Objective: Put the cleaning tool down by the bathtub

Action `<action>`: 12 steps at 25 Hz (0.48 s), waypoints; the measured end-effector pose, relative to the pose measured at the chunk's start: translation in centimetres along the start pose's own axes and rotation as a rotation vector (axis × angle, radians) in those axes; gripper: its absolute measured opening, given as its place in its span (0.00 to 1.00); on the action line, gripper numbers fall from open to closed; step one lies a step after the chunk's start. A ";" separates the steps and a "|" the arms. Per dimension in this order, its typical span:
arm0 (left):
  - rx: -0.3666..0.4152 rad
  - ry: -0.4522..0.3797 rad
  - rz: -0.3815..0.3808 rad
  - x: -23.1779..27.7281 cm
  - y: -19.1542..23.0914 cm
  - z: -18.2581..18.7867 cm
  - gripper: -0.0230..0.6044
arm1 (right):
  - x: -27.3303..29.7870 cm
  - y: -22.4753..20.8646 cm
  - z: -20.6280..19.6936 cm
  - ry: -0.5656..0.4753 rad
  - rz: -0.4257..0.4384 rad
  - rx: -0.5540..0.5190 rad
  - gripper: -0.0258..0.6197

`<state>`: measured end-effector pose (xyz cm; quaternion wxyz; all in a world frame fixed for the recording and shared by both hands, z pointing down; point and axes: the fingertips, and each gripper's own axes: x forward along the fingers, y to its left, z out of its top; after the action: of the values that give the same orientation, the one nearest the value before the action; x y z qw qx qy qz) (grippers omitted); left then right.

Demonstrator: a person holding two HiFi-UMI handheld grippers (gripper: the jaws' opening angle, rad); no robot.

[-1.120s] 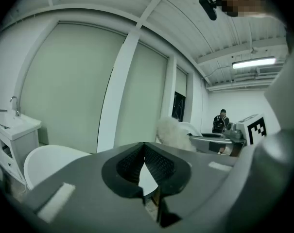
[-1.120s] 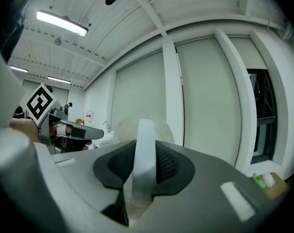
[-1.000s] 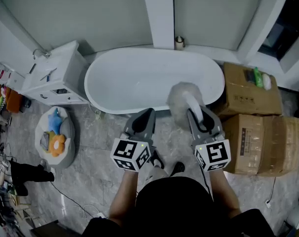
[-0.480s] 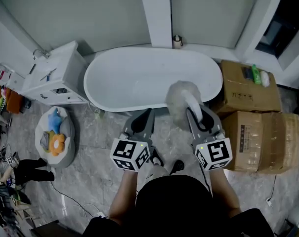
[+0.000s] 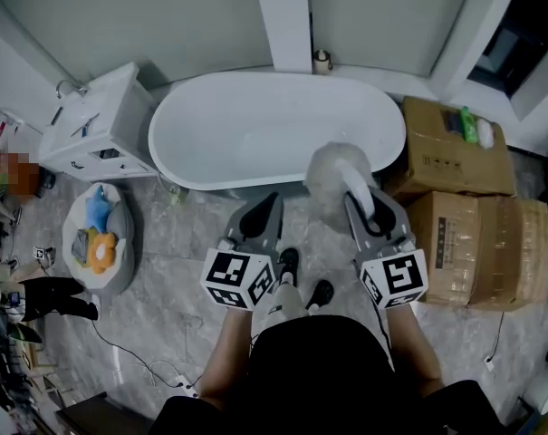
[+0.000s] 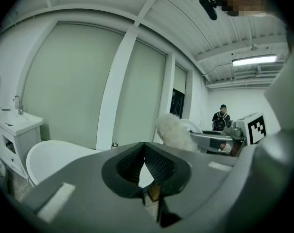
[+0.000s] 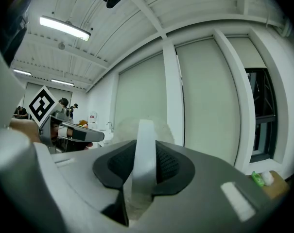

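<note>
The cleaning tool (image 5: 332, 178) is a fluffy grey duster head on a white curved handle (image 7: 143, 154). My right gripper (image 5: 359, 196) is shut on that handle and holds the duster over the floor just in front of the white oval bathtub (image 5: 274, 130), near its right end. The duster (image 6: 172, 131) also shows in the left gripper view, to the right of the jaws. My left gripper (image 5: 264, 211) hangs beside it on the left, its pads (image 6: 155, 165) pressed together at the tips with nothing between them.
Cardboard boxes (image 5: 468, 207) stand right of the tub. A white sink cabinet (image 5: 97, 125) stands at its left, with a round grey basket of plush toys (image 5: 97, 241) in front. My shoes (image 5: 305, 279) are on the marble floor. A cable (image 5: 138, 356) trails at lower left.
Both grippers and the duster have drawn back a little from the tub toward me; the duster head, which overlapped the tub's rim, now hangs just in front of it.
</note>
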<state>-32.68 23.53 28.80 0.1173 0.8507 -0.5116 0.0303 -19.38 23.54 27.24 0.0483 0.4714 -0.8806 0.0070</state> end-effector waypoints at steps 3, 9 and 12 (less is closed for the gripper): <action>0.002 0.014 -0.011 0.4 -0.4 -0.3 0.03 | -0.1 -0.5 -0.3 0.007 -0.010 0.003 0.19; 0.012 0.025 -0.034 2.5 -0.3 -0.4 0.03 | 0.5 -2.4 -0.7 0.014 -0.039 0.010 0.19; 0.009 0.031 -0.045 4.1 -0.1 -0.5 0.03 | 1.2 -3.5 -1.1 0.028 -0.045 0.006 0.19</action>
<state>-30.60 20.14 29.94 0.1221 0.8618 -0.4905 0.0433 -17.02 20.69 28.28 0.0596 0.4911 -0.8689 0.0150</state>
